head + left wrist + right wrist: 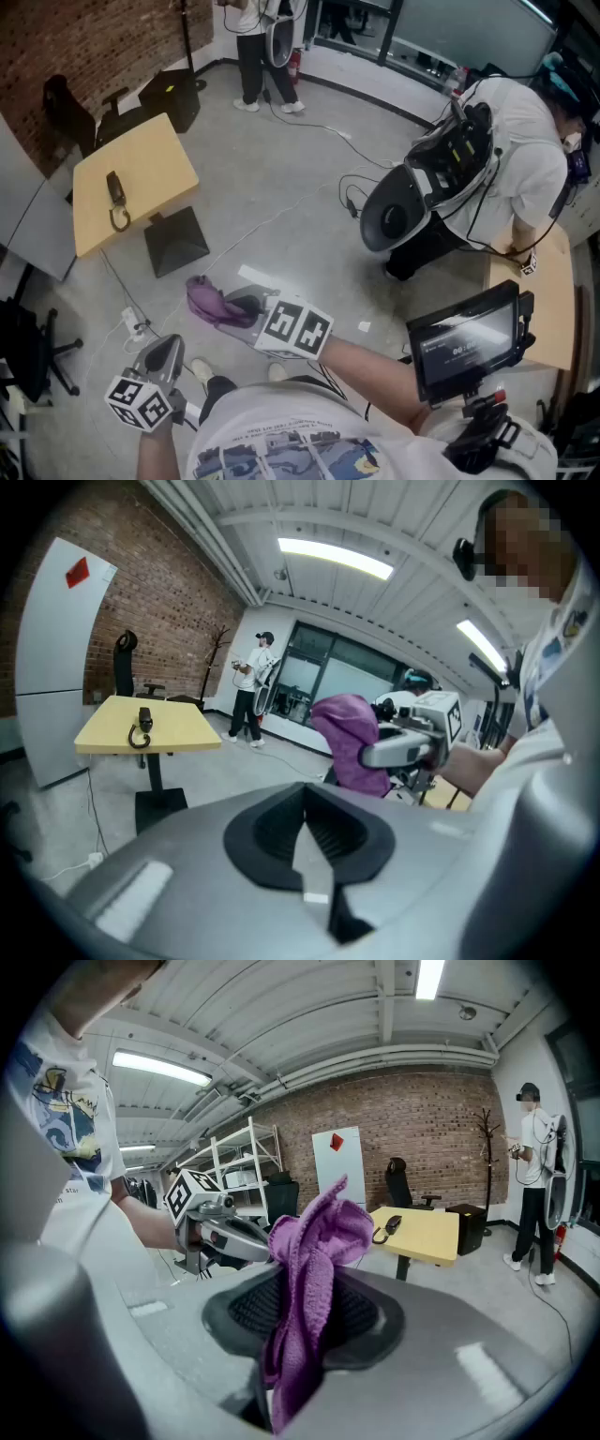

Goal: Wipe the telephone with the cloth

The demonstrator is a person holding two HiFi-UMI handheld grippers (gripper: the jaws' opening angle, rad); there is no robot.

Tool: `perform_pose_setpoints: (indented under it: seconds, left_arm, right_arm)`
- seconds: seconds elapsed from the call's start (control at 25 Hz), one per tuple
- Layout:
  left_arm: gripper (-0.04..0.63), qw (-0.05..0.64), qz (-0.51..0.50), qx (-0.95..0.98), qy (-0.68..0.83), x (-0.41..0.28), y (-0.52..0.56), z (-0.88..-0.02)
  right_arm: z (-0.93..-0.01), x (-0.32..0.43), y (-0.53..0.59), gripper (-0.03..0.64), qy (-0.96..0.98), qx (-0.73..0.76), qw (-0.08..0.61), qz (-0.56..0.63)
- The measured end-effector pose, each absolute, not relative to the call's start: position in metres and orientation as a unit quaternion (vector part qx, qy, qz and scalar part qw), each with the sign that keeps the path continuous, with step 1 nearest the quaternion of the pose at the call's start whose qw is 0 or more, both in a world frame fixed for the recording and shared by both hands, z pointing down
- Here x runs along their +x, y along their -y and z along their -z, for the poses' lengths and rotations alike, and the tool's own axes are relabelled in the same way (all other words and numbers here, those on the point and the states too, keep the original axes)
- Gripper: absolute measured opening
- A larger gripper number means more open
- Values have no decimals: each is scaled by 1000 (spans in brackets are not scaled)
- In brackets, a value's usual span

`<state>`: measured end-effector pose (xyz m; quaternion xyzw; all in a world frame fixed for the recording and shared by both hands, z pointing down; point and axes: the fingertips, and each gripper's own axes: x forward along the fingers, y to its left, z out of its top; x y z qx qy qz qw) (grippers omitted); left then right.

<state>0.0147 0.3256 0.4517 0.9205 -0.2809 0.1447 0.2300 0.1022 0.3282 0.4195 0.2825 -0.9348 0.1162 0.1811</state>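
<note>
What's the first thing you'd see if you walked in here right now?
The bright purple cloth jumps out first, pinched in the fingers of the right gripper, low in the middle of the head view. Next comes the yellow table at the upper left, with a dark telephone lying on it. The left gripper is shut with nothing in it.

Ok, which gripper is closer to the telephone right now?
Right, by a little. The right gripper, clamping the purple cloth, sits further toward the telephone; the left gripper, shut and empty, hangs back. Both are short of the table.
</note>
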Motion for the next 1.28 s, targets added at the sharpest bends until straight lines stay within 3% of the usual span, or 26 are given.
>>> perform_pose_setpoints:
  seconds: [0.36,0.68,1.28]
  left_arm:
    - [4,228,-145,918,289,9,-314,-450]
    - [5,206,-158,921,290,53,-323,-447]
    - [42,224,-158,894,353,3,-254,-454]
  right_arm:
    - [-412,99,-326,112,938,275,181,-108]
    - [-417,144,-353,114,937,278,178,-116]
    - [-418,141,-276,114,933,281,173,-145]
